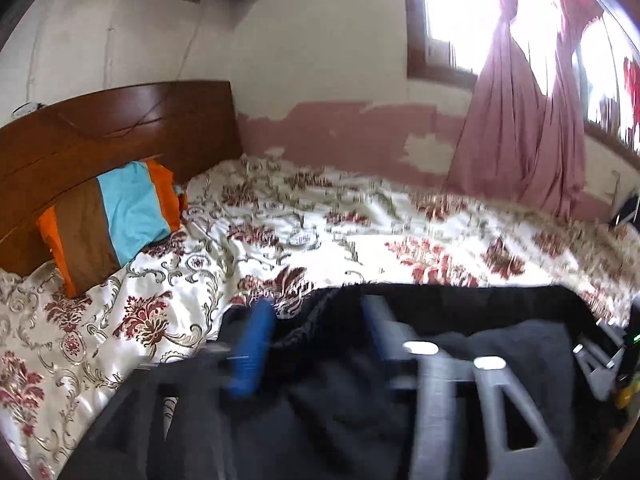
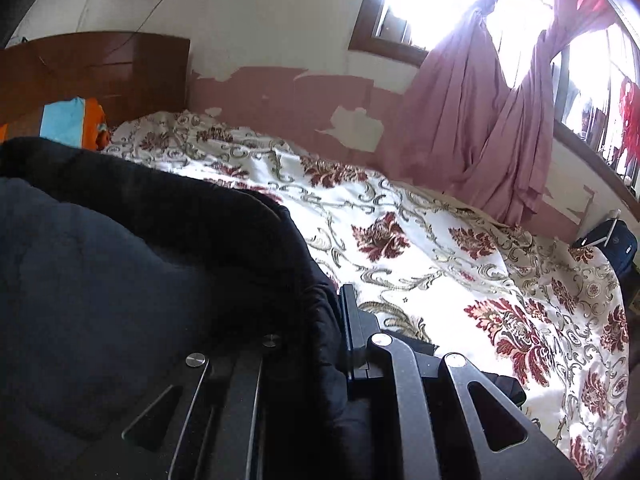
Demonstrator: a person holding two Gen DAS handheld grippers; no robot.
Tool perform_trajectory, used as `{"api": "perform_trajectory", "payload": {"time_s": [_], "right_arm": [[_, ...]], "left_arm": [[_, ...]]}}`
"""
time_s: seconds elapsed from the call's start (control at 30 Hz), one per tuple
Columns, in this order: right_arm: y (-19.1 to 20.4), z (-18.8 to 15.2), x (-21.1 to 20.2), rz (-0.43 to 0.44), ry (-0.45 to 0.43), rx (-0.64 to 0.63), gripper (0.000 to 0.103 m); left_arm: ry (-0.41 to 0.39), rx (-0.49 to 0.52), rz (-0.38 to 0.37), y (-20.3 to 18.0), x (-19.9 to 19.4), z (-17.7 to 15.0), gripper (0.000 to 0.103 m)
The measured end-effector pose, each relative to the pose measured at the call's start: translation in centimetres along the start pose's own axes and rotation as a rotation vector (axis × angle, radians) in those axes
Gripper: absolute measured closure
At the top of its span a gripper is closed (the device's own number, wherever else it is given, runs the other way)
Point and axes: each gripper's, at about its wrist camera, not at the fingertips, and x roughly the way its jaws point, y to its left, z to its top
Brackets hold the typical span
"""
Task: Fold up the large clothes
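The dark padded garment (image 2: pixel 120 280) lies bunched on the floral bedspread (image 2: pixel 440 260), directly under both tongs. The right gripper (image 2: pixel 340 344) is nipped narrow on a fold of it. The left gripper (image 1: pixel 316 340) stands wide, cloth between its blue pads (image 1: pixel 252 352), not pressed. A striped pillow (image 1: pixel 116 220) lies far ahead-left.

Left wrist camera sits behind my left jaws, tilted down across the bed (image 1: pixel 360 232), close over the dark garment (image 1: pixel 340 400); this frame is blurred. Right wrist camera looks likewise along my right jaws, just as near. Both views share, beyond the jaws: headboard (image 1: pixel 100 128), striped pillow (image 1: pixel 116 216), pink curtain (image 1: pixel 520 140), window (image 1: pixel 452 12).
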Motion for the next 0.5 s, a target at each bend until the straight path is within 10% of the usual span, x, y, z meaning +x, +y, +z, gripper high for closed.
{"api": "perform_trajectory", "payload": {"time_s": [0.13,0.23,0.5], "right_arm": [[-1.6,-0.2,-0.2,0.05,0.012,0.059,0.079],[-3.8,-0.6,-2.3,0.081,-0.057,0.148,0.032],[-5.1,-5.2,-7.6,0.322,-0.067,0.136,0.023]], "left_arm": [[-0.043,-0.03,-0.017,0.1,-2.0,-0.3,0.021],[-0.017,-0.017,-0.02,-0.1,-2.8,-0.7,0.02],[-0.023,-0.016,-0.081,-0.6,-6.3,-4.3,0.006]]}}
